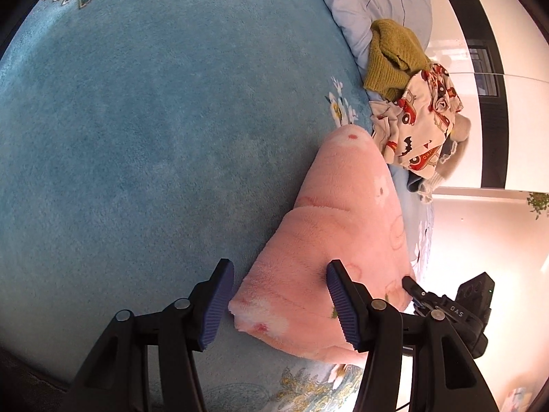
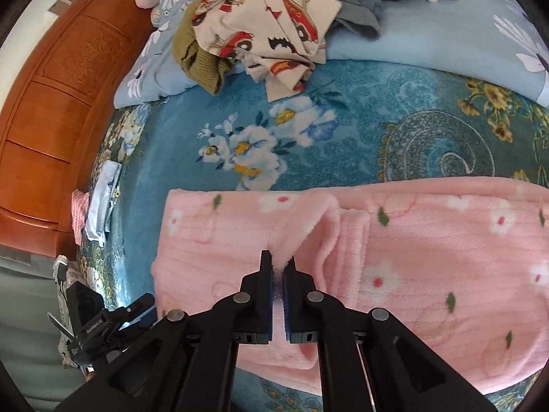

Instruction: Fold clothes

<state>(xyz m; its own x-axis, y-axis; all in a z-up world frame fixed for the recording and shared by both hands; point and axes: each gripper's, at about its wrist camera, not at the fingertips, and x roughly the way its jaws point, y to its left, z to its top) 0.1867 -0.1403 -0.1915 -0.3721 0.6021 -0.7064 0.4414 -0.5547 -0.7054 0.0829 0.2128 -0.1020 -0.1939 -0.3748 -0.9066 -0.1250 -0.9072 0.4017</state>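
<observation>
Two grippers work over one pink fleece garment [image 2: 429, 250] with small white flowers, which lies spread across a blue floral blanket [image 2: 308, 144] on a bed. Going from the left in the right wrist view: a carved wooden headboard [image 2: 58, 103] curves along the edge, with a small light-blue folded cloth [image 2: 103, 202] lying on the blanket just beside it. Lower down, the left gripper [image 2: 137, 312] shows at the garment's corner. In the middle, the right gripper [image 2: 282, 271] is clenched on a raised ridge of the pink fleece — the fabric is pinched between both pads and pulled up into a crease. To the right, the rest of the garment lies flat.

At the far side of the blanket sits a heap of unfolded clothes: an olive-green knit sweater [image 2: 199, 61], a cream garment printed with red fire trucks [image 2: 271, 24], then a grey-blue piece [image 2: 357, 7].

In the left wrist view, the left gripper [image 1: 279, 304] stands released — its blue ribbed pads [image 1: 217, 305] wide apart, with the folded end of the pink fleece [image 1: 326, 240] lying between them.
</observation>
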